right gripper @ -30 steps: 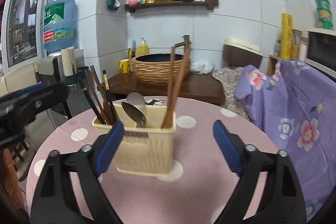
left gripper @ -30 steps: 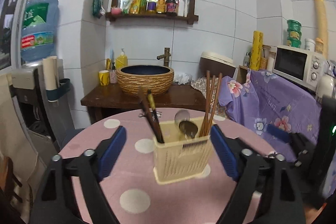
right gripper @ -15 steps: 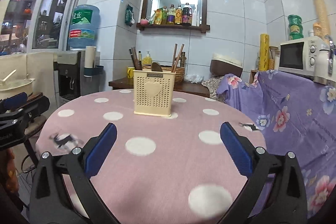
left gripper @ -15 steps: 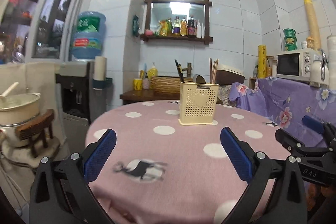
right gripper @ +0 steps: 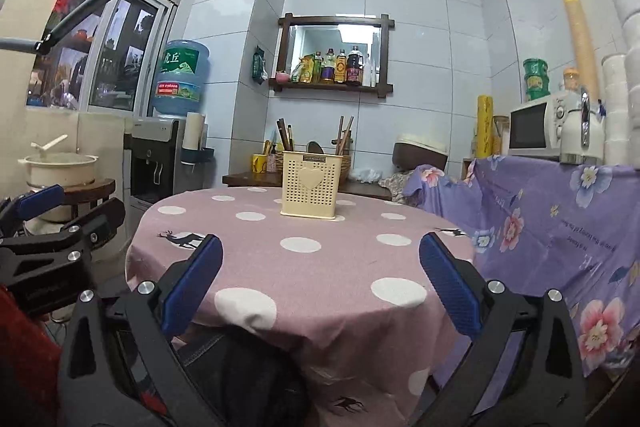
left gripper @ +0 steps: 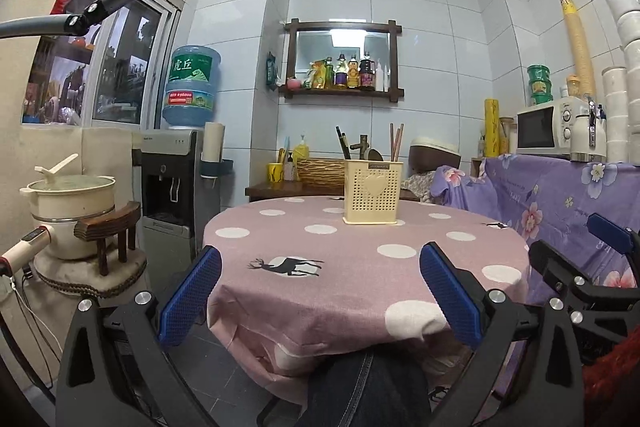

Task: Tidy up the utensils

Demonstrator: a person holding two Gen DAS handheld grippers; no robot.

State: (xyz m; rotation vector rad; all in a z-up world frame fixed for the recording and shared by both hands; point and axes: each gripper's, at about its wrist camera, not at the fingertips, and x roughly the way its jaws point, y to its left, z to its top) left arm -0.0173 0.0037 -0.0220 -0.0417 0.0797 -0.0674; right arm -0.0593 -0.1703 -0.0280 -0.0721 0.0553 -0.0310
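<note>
Both grippers are hanging wide open and empty at the near edge of the table (left gripper: pixel 360 291), left gripper (left gripper: pixel 320 301) and right gripper (right gripper: pixel 320 291) well apart from the cream utensil holder (left gripper: pixel 372 191); inside it, left to right, dark chopsticks (left gripper: pixel 342 143), a spoon bowl (left gripper: pixel 375 155) and brown chopsticks (left gripper: pixel 397 142) are standing upright. Nothing is lying loose on the cloth, so the sorting is looking finished.

Home kitchen corner: microwave (left gripper: pixel 546 126), water dispenser (left gripper: pixel 176 163), condiment shelf (left gripper: pixel 342 89).
</note>
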